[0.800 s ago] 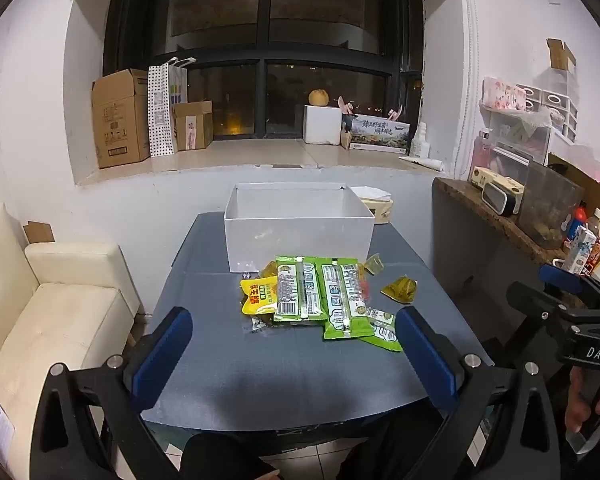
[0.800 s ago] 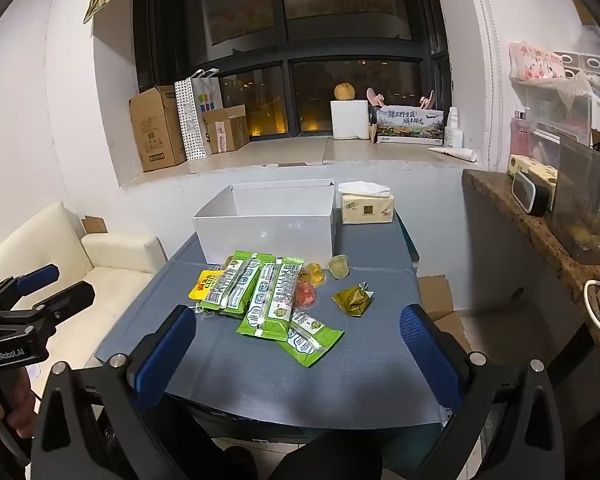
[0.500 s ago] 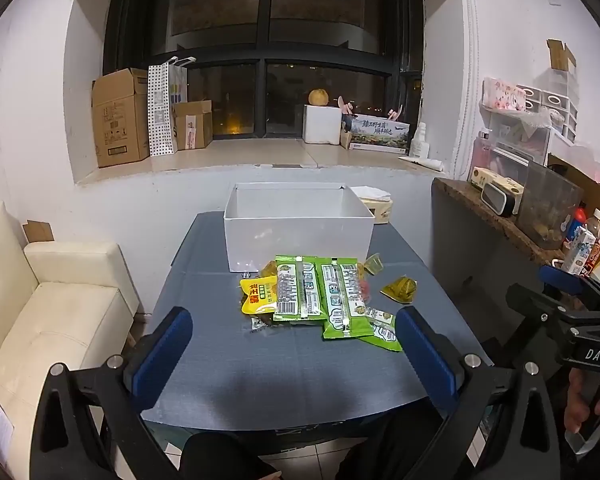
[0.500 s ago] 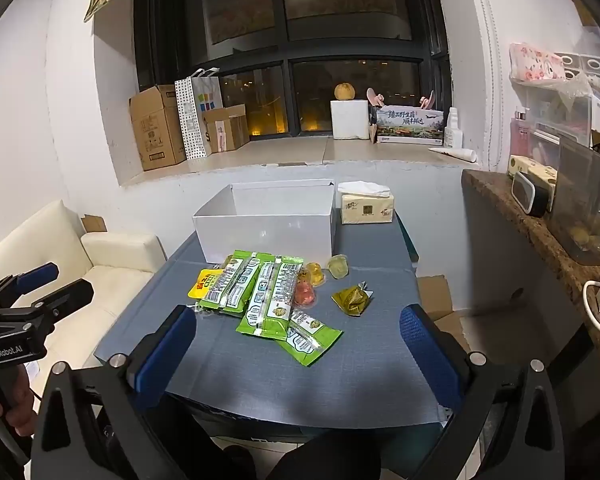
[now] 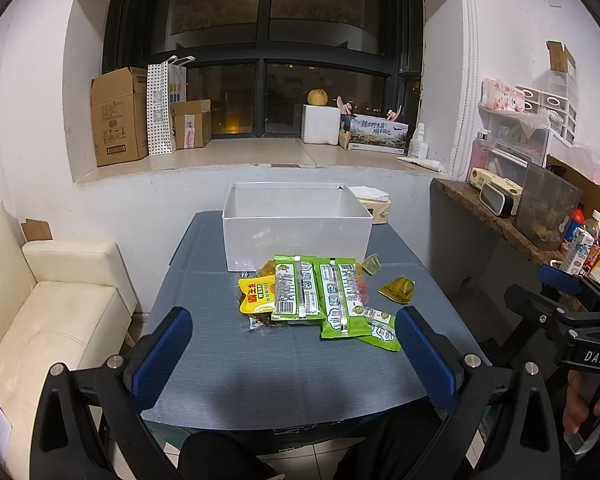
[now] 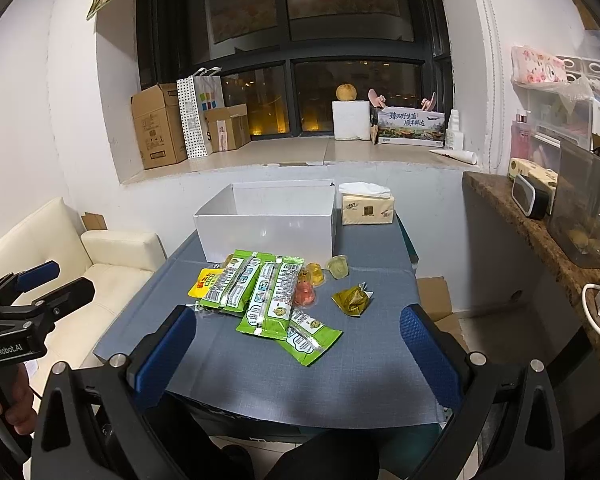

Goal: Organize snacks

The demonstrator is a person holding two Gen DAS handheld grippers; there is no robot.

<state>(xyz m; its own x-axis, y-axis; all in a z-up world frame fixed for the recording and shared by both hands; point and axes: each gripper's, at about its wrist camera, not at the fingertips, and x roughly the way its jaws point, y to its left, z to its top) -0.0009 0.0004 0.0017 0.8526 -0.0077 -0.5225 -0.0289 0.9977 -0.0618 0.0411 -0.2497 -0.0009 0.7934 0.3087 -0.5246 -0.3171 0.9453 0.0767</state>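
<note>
Snacks (image 5: 320,296) lie piled on the table (image 5: 284,380) beyond both wide-spread, empty claws, left (image 5: 294,354) and right (image 6: 300,354).

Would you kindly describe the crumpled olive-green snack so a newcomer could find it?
Start at the open white cardboard box on the grey-blue table. In front lie flat green packets; right of them, alone, sits the crumpled olive-green wrapped snack, lumpy rather than flat.
</note>
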